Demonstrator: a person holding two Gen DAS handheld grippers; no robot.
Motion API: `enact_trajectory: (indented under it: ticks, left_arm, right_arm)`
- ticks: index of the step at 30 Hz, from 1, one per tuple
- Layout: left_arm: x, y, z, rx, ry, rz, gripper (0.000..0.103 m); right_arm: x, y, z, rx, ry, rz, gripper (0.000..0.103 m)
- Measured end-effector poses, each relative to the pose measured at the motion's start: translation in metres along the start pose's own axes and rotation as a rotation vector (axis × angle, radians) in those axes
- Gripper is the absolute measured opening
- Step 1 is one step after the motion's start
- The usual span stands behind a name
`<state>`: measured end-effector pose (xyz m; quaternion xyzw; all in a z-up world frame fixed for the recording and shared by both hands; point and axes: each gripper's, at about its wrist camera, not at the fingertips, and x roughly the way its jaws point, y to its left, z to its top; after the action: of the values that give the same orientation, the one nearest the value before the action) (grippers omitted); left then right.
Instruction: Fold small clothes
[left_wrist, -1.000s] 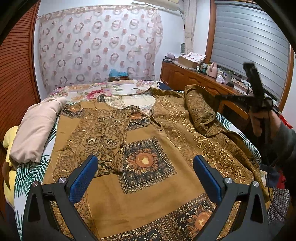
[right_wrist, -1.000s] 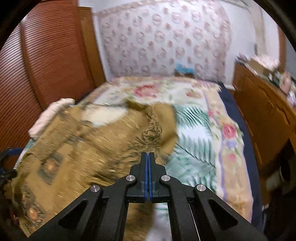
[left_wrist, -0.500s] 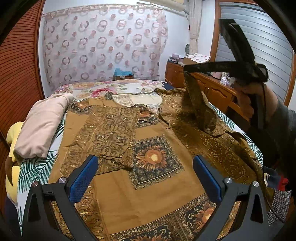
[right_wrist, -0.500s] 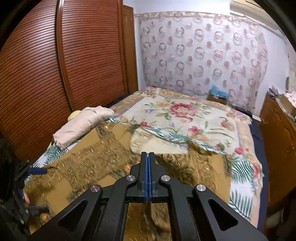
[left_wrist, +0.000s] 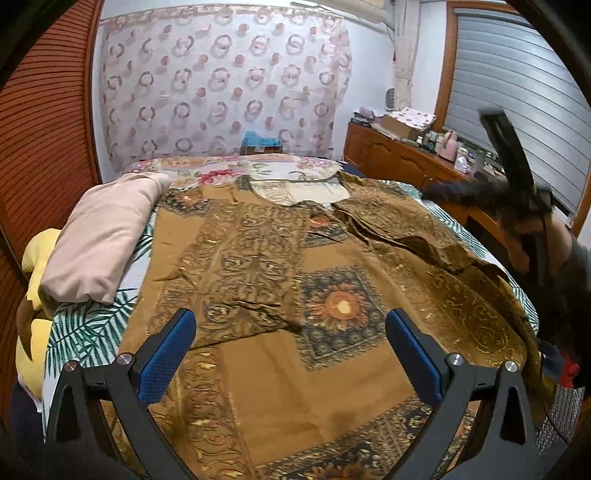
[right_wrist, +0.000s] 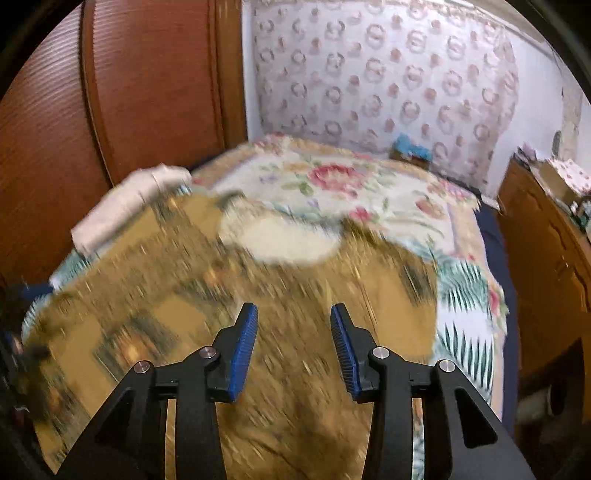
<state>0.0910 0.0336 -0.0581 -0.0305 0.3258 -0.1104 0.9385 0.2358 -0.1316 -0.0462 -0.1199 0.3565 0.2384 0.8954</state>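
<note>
A brown shirt with gold scrollwork and sunflower squares (left_wrist: 332, 306) lies flat on the bed, its left sleeve folded in over the chest. Its right sleeve (left_wrist: 402, 232) lies rumpled across the right shoulder. My left gripper (left_wrist: 290, 350) hovers open above the shirt's lower part, nothing between its blue pads. My right gripper (right_wrist: 293, 332) hangs over the shirt (right_wrist: 258, 295), its jaws opening and empty. In the left wrist view the right gripper (left_wrist: 436, 191) shows blurred at the right, held in a hand, clear of the cloth.
A folded beige cloth (left_wrist: 103, 240) and a yellow plush (left_wrist: 37, 251) lie at the bed's left edge. The floral sheet (left_wrist: 229, 170) shows beyond the collar. A wooden dresser (left_wrist: 399, 162) with clutter stands on the right, and a slatted wardrobe door (right_wrist: 110, 110) on the left.
The right gripper carried the right sleeve up and inward, then let it go; its jaws went from shut to parted. The sleeve dropped onto the shirt. The left gripper stayed open.
</note>
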Motion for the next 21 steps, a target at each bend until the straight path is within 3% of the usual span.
enact_trajectory:
  ticks: [8,15,21]
  left_arm:
    - [0.006,0.024,0.011,0.001,0.002,0.061,0.102]
    - [0.023,0.054,0.039,-0.008,-0.002,0.111,0.102]
    - [0.046,0.08,0.062,-0.007,0.029,0.134,0.102]
  right_arm:
    - [0.04,-0.002,-0.028,0.033,0.098,0.02,0.049]
    - [0.055,0.006,-0.038,-0.025,0.114,-0.006,0.073]
    - [0.052,0.002,-0.051,-0.015,0.074,0.007,0.079]
